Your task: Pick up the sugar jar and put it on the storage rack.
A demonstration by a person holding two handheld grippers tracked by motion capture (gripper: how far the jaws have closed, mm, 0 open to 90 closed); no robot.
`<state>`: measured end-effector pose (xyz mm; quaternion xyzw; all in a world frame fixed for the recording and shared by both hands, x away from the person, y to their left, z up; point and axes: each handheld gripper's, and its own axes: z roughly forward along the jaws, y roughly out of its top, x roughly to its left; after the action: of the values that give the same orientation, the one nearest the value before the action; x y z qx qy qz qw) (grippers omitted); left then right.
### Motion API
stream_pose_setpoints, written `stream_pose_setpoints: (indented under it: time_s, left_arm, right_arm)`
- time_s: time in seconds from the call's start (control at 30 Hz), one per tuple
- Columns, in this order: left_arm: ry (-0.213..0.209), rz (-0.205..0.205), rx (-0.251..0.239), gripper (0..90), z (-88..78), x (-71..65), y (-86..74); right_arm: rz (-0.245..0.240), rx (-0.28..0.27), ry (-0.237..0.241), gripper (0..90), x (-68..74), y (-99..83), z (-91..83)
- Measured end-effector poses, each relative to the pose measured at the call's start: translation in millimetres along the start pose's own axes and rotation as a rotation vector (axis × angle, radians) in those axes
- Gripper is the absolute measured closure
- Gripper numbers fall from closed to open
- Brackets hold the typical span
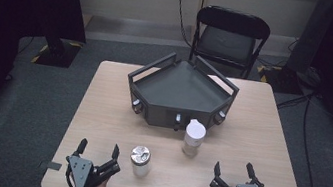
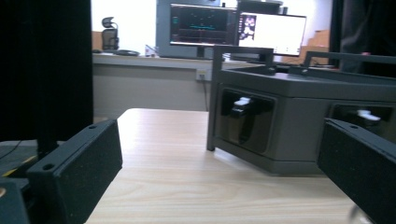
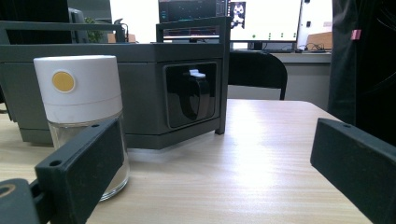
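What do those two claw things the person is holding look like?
Both are black. The left gripper and the right gripper each have two thick, blocky jaws with small round screw holes near their ends. Each carries a grey three-cornered plate on top, dotted with small dark screws. A thin black cable loops beside the left one. No sleeves are visible.

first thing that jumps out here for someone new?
The dark grey angular tray with raised rails, standing mid-table toward the far edge. Just in front of it stands a clear jar with a white lid, and nearer the person a smaller jar with a shiny metal lid. The left hand-held gripper and right hand-held gripper rest at the near edge, jaws apart, holding nothing.
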<state>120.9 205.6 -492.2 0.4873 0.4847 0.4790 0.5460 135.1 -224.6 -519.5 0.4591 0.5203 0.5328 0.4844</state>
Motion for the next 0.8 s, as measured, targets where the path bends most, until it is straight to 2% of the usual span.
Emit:
stream_pose_setpoints:
  time_s: [0.17,0.3,0.47,0.6,0.73,0.8]
  left_arm:
    - [0.008,0.014,-0.037,0.0,-3.4,-5.2,1.9]
    - [-0.011,0.02,-0.063,0.0,-5.8,-8.0,2.9]
    - [-0.036,0.02,-0.057,0.0,-5.8,-11.4,8.1]
    - [-0.079,0.01,-0.054,0.0,-4.8,-12.9,10.2]
    - [-0.139,-0.037,-0.037,0.0,-1.0,-9.4,11.7]
    - [-0.159,-0.045,-0.027,0.0,1.4,-8.9,12.2]
  right_arm:
    - [0.0,0.001,-0.005,1.5,0.9,0.1,0.0]
    - [0.0,0.001,-0.005,1.5,0.9,0.1,0.0]
    - [0.0,0.001,-0.006,1.5,0.9,0.1,0.0]
    - [0.0,0.001,-0.006,1.5,1.0,0.1,0.0]
    - [0.0,0.001,-0.006,1.5,1.0,0.1,0.0]
    - [0.0,0.001,-0.006,1.5,1.0,0.1,0.0]
